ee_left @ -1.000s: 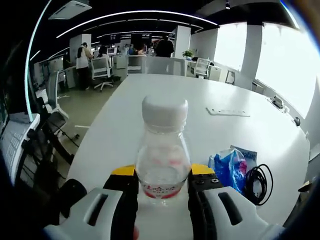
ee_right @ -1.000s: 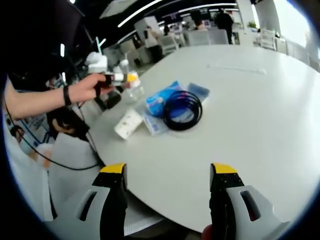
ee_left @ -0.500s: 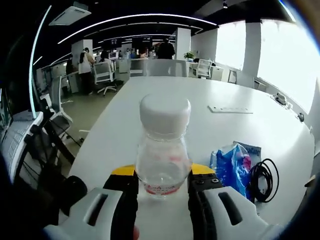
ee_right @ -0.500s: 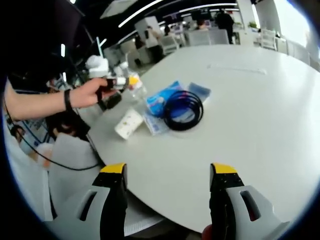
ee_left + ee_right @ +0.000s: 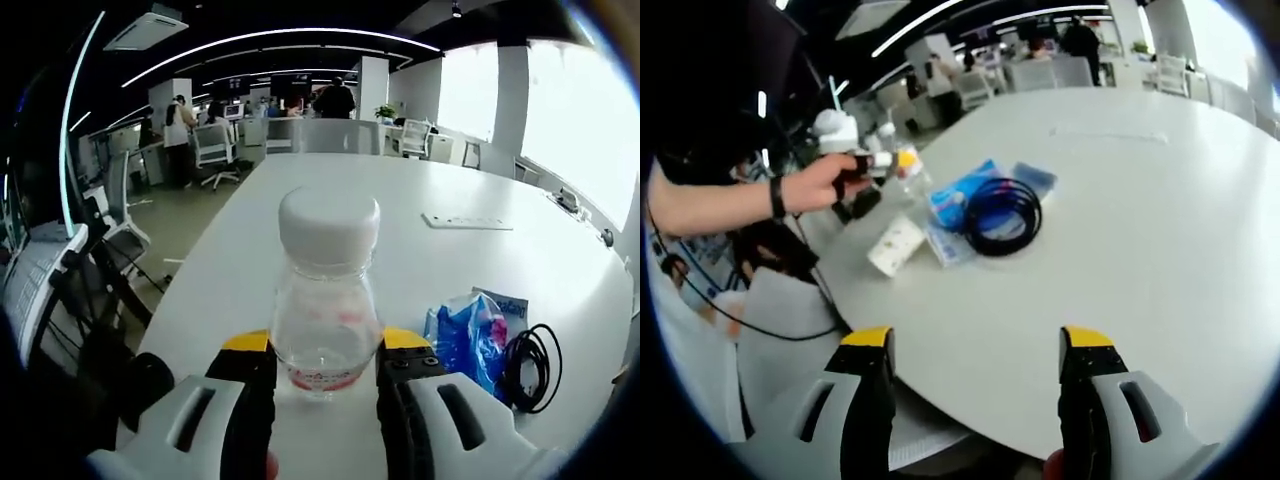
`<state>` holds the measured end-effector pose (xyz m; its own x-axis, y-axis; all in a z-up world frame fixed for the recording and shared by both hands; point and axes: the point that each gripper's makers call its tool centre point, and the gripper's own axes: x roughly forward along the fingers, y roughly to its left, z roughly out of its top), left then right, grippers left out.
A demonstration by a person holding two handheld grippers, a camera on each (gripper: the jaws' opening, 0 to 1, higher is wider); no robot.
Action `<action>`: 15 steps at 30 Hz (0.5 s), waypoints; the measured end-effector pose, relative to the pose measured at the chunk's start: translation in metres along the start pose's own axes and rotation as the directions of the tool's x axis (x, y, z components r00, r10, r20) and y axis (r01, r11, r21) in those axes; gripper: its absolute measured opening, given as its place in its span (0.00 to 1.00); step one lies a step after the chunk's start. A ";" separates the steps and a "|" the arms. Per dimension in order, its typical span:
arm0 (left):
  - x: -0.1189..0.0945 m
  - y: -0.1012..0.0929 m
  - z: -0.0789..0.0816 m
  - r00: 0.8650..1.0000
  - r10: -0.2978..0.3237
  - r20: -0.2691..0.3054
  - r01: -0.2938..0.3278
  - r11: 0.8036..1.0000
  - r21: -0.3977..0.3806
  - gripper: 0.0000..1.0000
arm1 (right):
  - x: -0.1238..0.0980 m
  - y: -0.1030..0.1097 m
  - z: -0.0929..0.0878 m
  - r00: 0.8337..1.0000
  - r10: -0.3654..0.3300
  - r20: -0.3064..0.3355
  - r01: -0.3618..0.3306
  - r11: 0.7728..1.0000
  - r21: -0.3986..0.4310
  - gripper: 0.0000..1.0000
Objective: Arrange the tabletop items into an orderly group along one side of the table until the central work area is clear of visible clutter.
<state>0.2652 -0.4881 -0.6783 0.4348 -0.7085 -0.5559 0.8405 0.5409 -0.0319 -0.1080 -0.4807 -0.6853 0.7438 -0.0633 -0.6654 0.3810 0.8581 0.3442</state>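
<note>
Table (image 5: 480, 190), bottle (image 5: 327, 290) clamped in left claw (image 5: 326, 360)

Bottle (image 5: 327, 300) between left jaws, packet (image 5: 463, 335) and cable (image 5: 530, 358) rightward (on table (image 5: 470, 255)).

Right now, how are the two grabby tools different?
The left tool is shut on the clear bottle, while the right tool is open and holds nothing. The left tool sits by the blue packet and black cable; the right tool hangs near the white table edge. Both have yellow tips.
</note>
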 end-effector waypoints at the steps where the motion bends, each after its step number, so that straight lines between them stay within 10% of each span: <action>1: 0.001 0.000 0.000 1.000 -0.002 0.000 0.002 1.000 0.001 0.38 | 0.000 0.000 0.000 1.000 0.000 0.001 0.000 1.000 -0.001 0.65; 15: -0.002 -0.001 0.004 0.999 -0.054 -0.002 0.054 0.995 -0.086 0.41 | -0.003 0.002 -0.001 1.000 -0.001 0.013 0.001 1.000 0.006 0.65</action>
<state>0.2646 -0.4896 -0.6735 0.3880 -0.7361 -0.5546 0.8319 0.5387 -0.1331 -0.1101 -0.4779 -0.6833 0.7507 -0.0707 -0.6568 0.3847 0.8551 0.3477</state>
